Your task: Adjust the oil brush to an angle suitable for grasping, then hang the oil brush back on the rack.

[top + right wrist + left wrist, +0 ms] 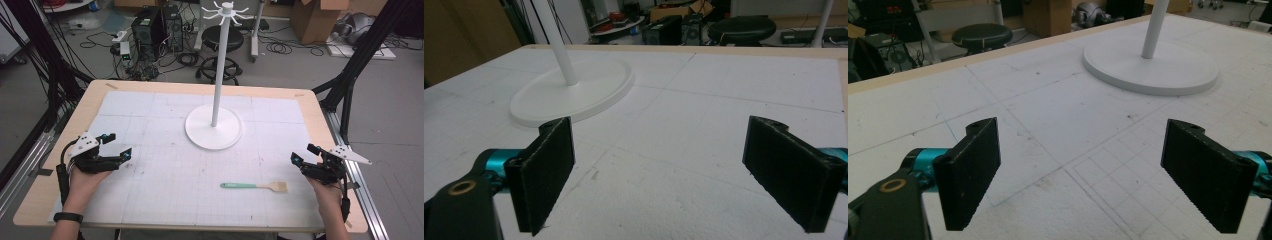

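Nowhere legible writing on spatula (254,186).

I'm scanning the table (150,107), stand (214,125) and brush (254,186): no text, label or number readable.

In the high view the person's forearms are cut off by the bottom edge at 7 and 5 o'clock, and the near edge of the bench (200,227) partly leaves the picture there too. The hooks at the top of the white stand (218,75), at 12 o'clock, are too small to count surely. In the left gripper view the pole of the stand is cut by the top edge at 1 o'clock. In the right gripper view the same pole is cut at 11 o'clock. The markings on the spatula (254,186) are too small to read.
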{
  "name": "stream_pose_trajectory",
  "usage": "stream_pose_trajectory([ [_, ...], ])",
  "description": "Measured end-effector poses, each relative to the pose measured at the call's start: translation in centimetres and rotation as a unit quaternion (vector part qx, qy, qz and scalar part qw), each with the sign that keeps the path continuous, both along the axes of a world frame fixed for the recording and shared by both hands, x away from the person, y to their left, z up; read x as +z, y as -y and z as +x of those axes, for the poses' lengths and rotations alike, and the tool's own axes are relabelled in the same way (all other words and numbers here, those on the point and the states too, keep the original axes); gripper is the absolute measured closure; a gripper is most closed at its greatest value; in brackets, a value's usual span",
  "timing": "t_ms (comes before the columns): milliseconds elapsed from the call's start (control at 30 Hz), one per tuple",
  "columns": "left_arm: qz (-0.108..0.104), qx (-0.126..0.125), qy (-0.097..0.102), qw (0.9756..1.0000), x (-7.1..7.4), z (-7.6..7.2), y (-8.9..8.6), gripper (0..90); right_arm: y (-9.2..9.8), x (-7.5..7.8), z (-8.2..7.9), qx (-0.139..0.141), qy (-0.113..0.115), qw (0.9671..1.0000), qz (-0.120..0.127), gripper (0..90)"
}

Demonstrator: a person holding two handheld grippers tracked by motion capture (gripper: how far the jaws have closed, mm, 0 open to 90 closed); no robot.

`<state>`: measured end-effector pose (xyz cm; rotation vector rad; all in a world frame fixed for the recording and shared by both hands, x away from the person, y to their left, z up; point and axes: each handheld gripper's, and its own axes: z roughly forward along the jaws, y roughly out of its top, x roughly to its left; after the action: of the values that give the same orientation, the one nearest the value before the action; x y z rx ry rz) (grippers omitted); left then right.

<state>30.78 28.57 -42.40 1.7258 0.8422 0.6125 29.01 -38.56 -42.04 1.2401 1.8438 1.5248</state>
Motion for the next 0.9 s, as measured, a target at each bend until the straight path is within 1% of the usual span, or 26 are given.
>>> stream_pose_trajectory([
  [200,-0.011,-0.002,0.011,0.9999,0.3,-0.3,0.0,16.7,0.1,0.3,-0.3,0.005,0.011,0.9999,0.009,12.1],
  [267,-0.011,-0.002,0.01,0.9999,0.3,-0.2,0.0,16.7,0.2,0.4,-0.4,0.008,0.016,0.9998,0.01,11.7],
  [333,-0.011,-0.001,0.009,0.9999,0.2,-0.1,0.0,16.6,0.5,0.5,-0.4,0.012,0.017,0.9997,0.015,11.3],
  [400,-0.013,-0.001,0.01,0.9999,0.2,0.0,0.0,16.6,0.7,0.6,-0.4,0.012,0.017,0.9997,0.014,11.2],
  [433,-0.016,-0.002,0.012,0.9998,0.2,0.0,0.0,16.6,0.8,0.6,-0.5,0.016,0.016,0.9996,0.017,11.1],
  [567,-0.01,-0.005,0.009,0.9999,0.1,0.1,0.3,16.6,1.2,1.0,-0.6,0.026,0.017,0.9993,0.019,10.8],
  [633,-0.008,-0.005,0.009,0.9999,0.1,0.1,0.4,16.6,1.3,1.1,-0.6,0.042,0.016,0.9988,0.018,10.8],
  [667,-0.01,-0.006,0.008,0.9999,0.1,0.1,0.4,16.6,1.1,1.2,-0.6,0.06,0.021,0.9979,0.013,10.8],
  [700,-0.018,-0.007,0.006,0.9998,0.2,0.1,0.3,16.6,1.1,1.2,-0.6,0.06,0.021,0.9979,0.013,10.8],
  [733,-0.028,-0.008,0.003,0.9996,0.2,0.2,0.3,16.6,1.0,1.2,-0.6,0.069,0.018,0.9974,0.012,10.8],
  [800,-0.048,-0.01,0.005,0.9988,0.4,0.1,0.2,16.6,0.6,1.3,-0.5,0.088,0.019,0.9959,0.012,10.8],
  [867,-0.051,-0.013,0.004,0.9986,0.4,0.1,0.2,16.6,0.1,1.3,-0.4,0.116,0.018,0.9931,0.004,10.8],
  [900,-0.05,-0.014,0.005,0.9986,0.4,0.1,0.2,16.6,-0.1,1.3,-0.4,0.124,0.018,0.9921,0.0,10.8],
])
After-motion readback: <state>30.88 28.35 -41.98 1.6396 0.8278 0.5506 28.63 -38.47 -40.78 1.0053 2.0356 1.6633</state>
